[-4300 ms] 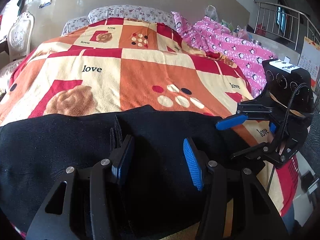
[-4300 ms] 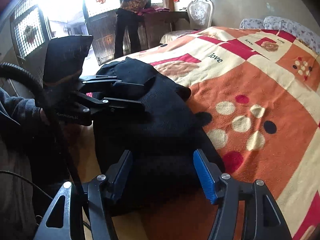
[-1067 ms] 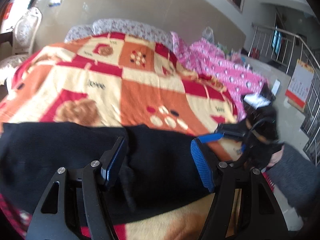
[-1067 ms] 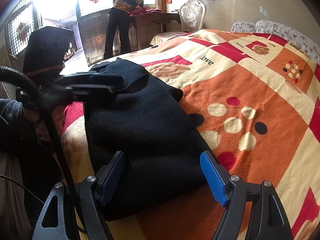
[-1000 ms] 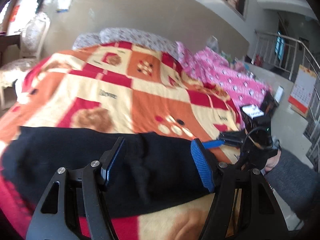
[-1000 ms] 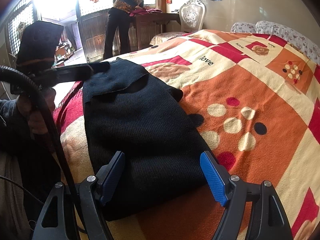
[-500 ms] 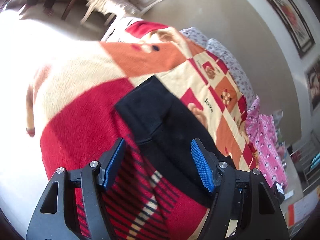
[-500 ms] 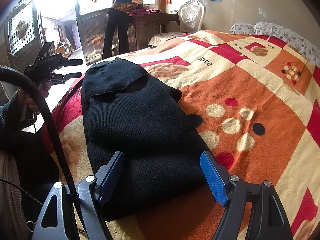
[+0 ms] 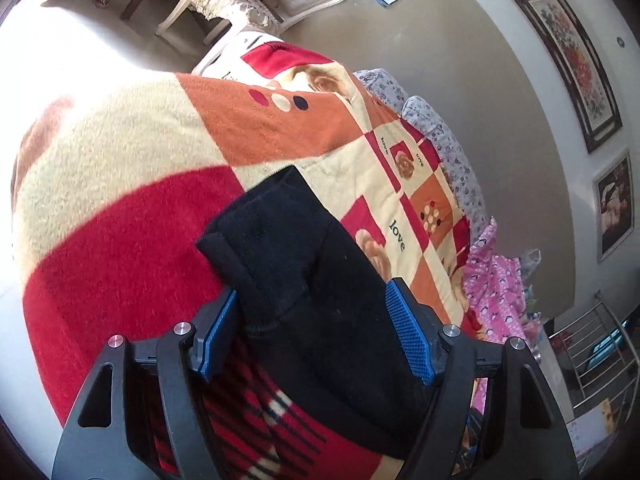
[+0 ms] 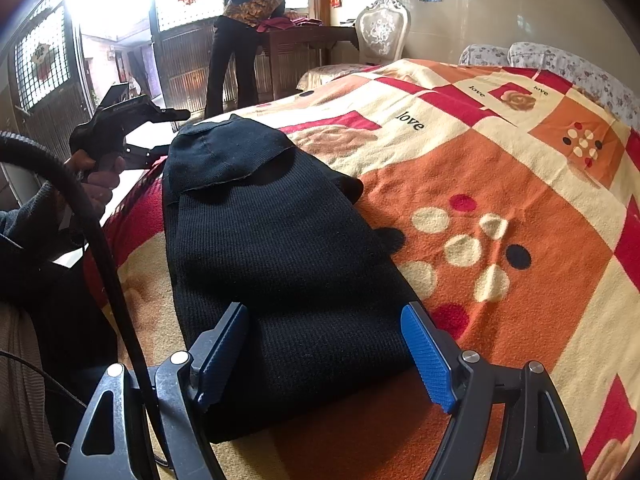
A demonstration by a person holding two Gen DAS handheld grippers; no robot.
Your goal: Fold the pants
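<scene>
My left gripper (image 9: 316,332) is opening wide astride the black pants (image 9: 304,272), gripping nothing; I should catch both layers of the end squarely while the wide, empty right gripper (image 10: 326,344) steadies its end.

Harsh daylight pours through the doorway (image 10: 120,20), blown out white; glare washes the blanket (image 9: 100,152) corner too. Fisheye bends every edge, dark vignette in corners; focus otherwise sharp.

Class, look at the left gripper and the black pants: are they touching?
Apart. The right wrist view shows the left gripper, jaws opening and empty, held off the bed edge with clear space before the black pants.
</scene>
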